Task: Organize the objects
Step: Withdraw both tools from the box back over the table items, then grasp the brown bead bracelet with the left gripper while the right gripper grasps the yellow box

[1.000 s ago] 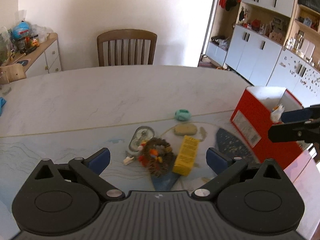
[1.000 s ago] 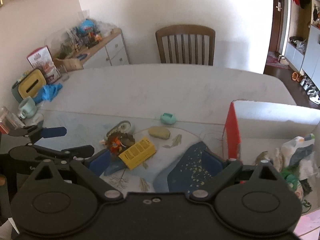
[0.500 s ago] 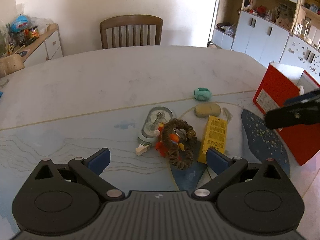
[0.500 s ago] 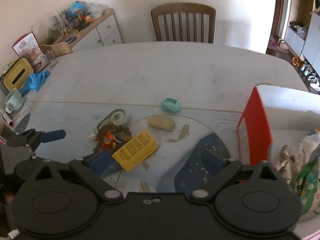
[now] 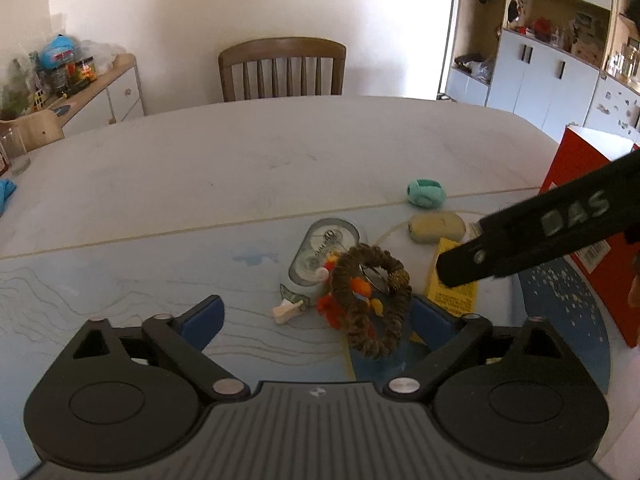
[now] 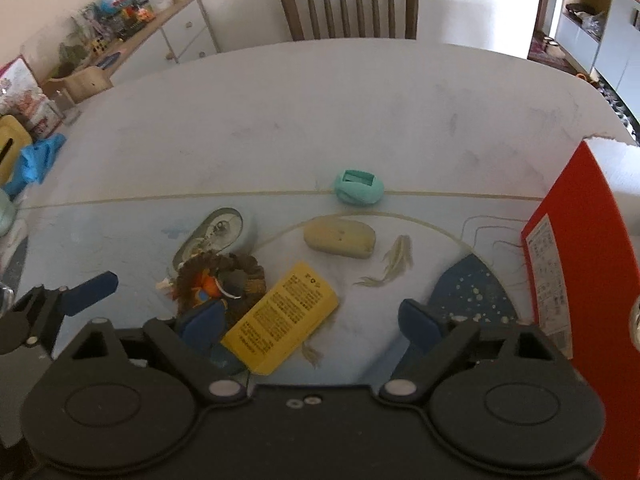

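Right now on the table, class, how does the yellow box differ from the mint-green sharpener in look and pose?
The yellow box is flat, rectangular and covered in black print; the mint-green sharpener is rounded, with a slot on top. The box is clearly larger than the sharpener. The box lies nearest the camera, between the right gripper's fingers; the sharpener sits farther back on the mat's edge line. Both rest untouched on the table.

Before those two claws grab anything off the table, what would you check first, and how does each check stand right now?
1. Left gripper free of load: ok, its jaws are closing with nothing pressed between them.
2. Right gripper free of load: ok, jaws closing, the yellow card lies just ahead, not pinched.
3. Brown woven ring clear of neighbours: not ok, it overlaps the tape dispenser.
4. Grippers apart: cannot tell, the right one crosses close over the pile.
5. Red box open: cannot tell.
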